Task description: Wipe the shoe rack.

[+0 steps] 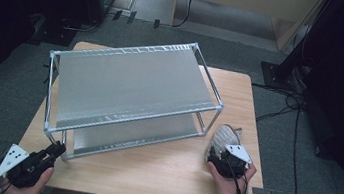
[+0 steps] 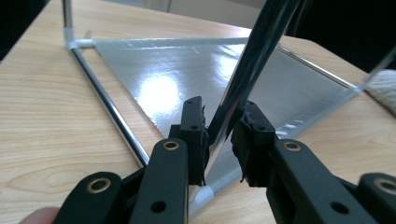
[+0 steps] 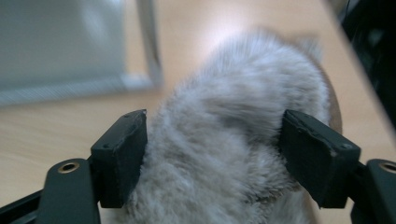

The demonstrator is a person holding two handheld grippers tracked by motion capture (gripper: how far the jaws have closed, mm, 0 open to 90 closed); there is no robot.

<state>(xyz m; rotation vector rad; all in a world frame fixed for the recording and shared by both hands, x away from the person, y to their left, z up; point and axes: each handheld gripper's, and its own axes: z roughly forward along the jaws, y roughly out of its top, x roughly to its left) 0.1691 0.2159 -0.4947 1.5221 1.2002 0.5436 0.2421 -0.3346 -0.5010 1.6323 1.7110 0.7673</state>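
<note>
A two-shelf metal rack (image 1: 131, 86) with silver shelves stands on the wooden table (image 1: 175, 170). My left gripper (image 1: 58, 148) is at the rack's front left corner. In the left gripper view the jaws (image 2: 219, 130) are closed on the chrome corner post (image 2: 254, 60), just above the lower shelf (image 2: 187, 84). A grey furry item, like a slipper (image 1: 225, 137), lies on the table right of the rack. My right gripper (image 1: 215, 155) is at its near end. In the right gripper view the gripper (image 3: 215, 126) has wide jaws on both sides of the fur (image 3: 233, 107), which brushes both pads.
The rack covers most of the table's back and middle. The table's right edge (image 1: 258, 154) is close to the furry item. Cables (image 1: 297, 123) run across the grey floor on the right. Dark stands and furniture ring the table.
</note>
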